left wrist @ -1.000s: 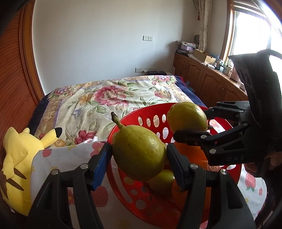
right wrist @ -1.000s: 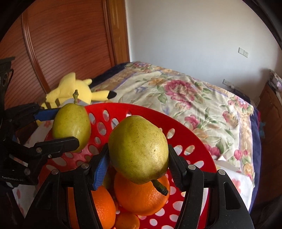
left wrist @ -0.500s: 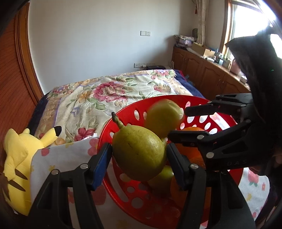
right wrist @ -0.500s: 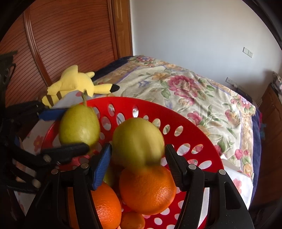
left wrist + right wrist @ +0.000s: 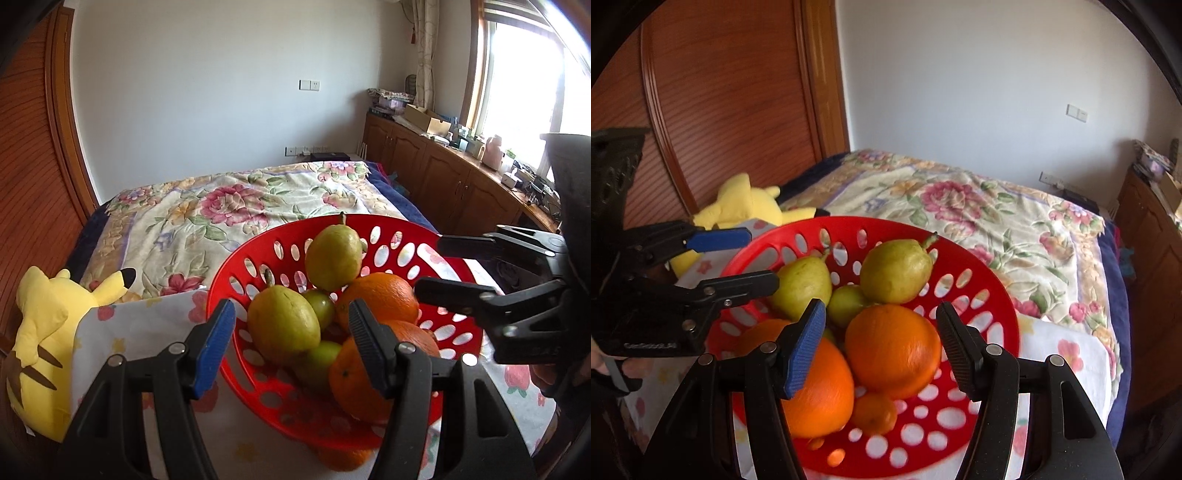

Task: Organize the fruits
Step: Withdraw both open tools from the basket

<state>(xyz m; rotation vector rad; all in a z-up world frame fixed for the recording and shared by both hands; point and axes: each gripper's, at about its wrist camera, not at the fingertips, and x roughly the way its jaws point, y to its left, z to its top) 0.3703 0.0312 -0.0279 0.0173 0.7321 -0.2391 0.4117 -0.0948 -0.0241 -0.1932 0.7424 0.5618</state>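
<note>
Left claw (image 5: 291, 341): jaws apart and empty, blue pad at 1 side and black ribbed pad at the other, poised at the near rim of the red basket (image 5: 388, 225); nothing pressed between them. Right claw (image 5: 881, 341): likewise apart and empty, hanging over the near side of the same basket. Contents, from the left wrist view: near pear (image 5: 282, 325), stem up, resting among the fruit just ahead of the left claw; far pear (image 5: 334, 256) propped high against the perforated back wall; 1 large orange (image 5: 380, 297) in the middle; a second orange (image 5: 364, 384) low at the near right; small green fruits (image 5: 319, 306) wedged beneath, kind unclear. Handling, judged: pears firm but bruisable, smooth-skinned, tapered toward the neck, so a hold across the widest belly looks safest; oranges round, dimpled, heavier, likely to roll if a neighbour is lifted. The pile is loose; the far pear could tip. Basket: light plastic, thin rim, liable to slide on the patterned cloth (image 5: 147, 321). Surround: yellow plush toy (image 5: 48, 332) just beside the cloth at left; floral bed (image 5: 229, 206) behind, open and flat; wooden cabinets (image 5: 443, 173) well apart at right. Room between the 2 claws is tight; approach from above is open.
</note>
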